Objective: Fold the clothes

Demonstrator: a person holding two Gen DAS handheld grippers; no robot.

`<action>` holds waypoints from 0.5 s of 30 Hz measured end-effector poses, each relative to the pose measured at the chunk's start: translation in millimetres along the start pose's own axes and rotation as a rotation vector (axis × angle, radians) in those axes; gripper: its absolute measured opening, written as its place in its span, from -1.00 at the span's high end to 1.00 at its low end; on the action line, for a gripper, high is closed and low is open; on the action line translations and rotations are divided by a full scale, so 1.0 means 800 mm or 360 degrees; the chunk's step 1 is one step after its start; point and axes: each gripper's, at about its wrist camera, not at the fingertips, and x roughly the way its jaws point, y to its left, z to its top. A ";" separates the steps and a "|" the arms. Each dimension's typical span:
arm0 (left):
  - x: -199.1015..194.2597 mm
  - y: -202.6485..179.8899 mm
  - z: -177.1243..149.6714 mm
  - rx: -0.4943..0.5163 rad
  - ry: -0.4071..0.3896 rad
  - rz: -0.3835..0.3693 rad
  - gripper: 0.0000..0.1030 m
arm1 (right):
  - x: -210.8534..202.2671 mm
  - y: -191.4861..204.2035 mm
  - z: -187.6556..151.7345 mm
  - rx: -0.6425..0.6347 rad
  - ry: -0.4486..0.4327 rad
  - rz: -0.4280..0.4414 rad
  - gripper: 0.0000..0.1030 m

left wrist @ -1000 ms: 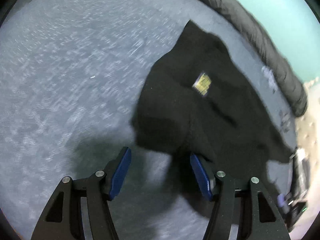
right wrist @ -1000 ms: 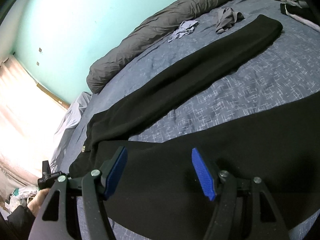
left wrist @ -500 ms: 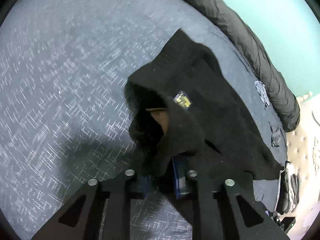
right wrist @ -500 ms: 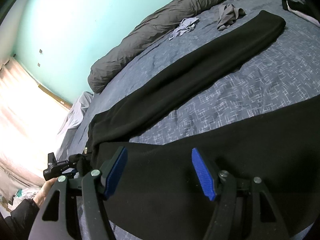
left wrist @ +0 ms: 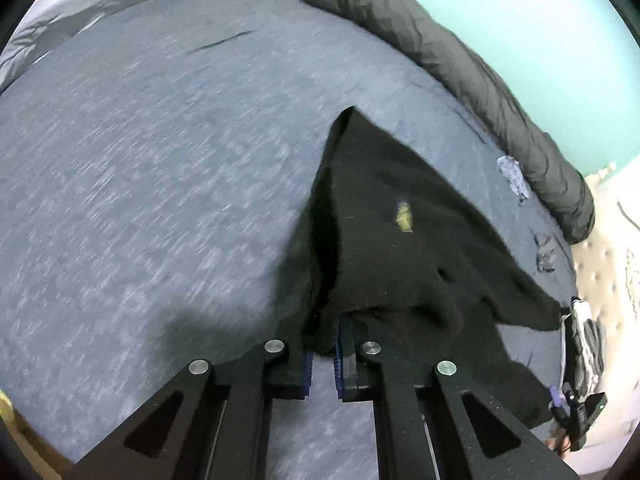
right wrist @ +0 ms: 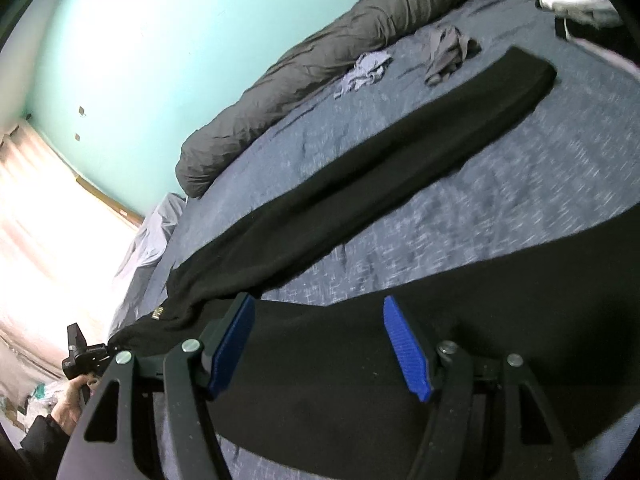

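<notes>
The left gripper (left wrist: 323,354) pinched the soft, limp black trousers (left wrist: 400,256) at the waistband; the right gripper (right wrist: 320,346) hovered spread above one leg

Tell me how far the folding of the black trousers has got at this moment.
Early stage. Done: the black fleece trousers lie spread on the blue patterned bedspread, both legs extended. In hand: the left gripper is shut on the waistband end, lifting it off the bed; the right gripper hangs open above the nearer leg. Left: no fold is made yet.
</notes>
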 end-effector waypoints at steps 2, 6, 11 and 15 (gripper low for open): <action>0.000 0.010 -0.006 -0.0006 0.0017 0.0002 0.85 | -0.018 -0.006 0.002 -0.0043 0.0031 -0.0032 -0.32; 0.012 0.035 -0.028 -0.0085 0.0055 0.0003 0.85 | -0.060 -0.045 0.002 -0.0054 0.0112 -0.0152 -0.32; 0.026 0.052 -0.048 -0.0125 0.0065 -0.0010 0.85 | -0.119 -0.111 -0.001 0.0020 0.0126 -0.0382 -0.33; 0.029 0.054 -0.054 -0.0114 0.0059 -0.0014 0.85 | -0.165 -0.162 -0.005 0.0102 0.0100 -0.0547 -0.48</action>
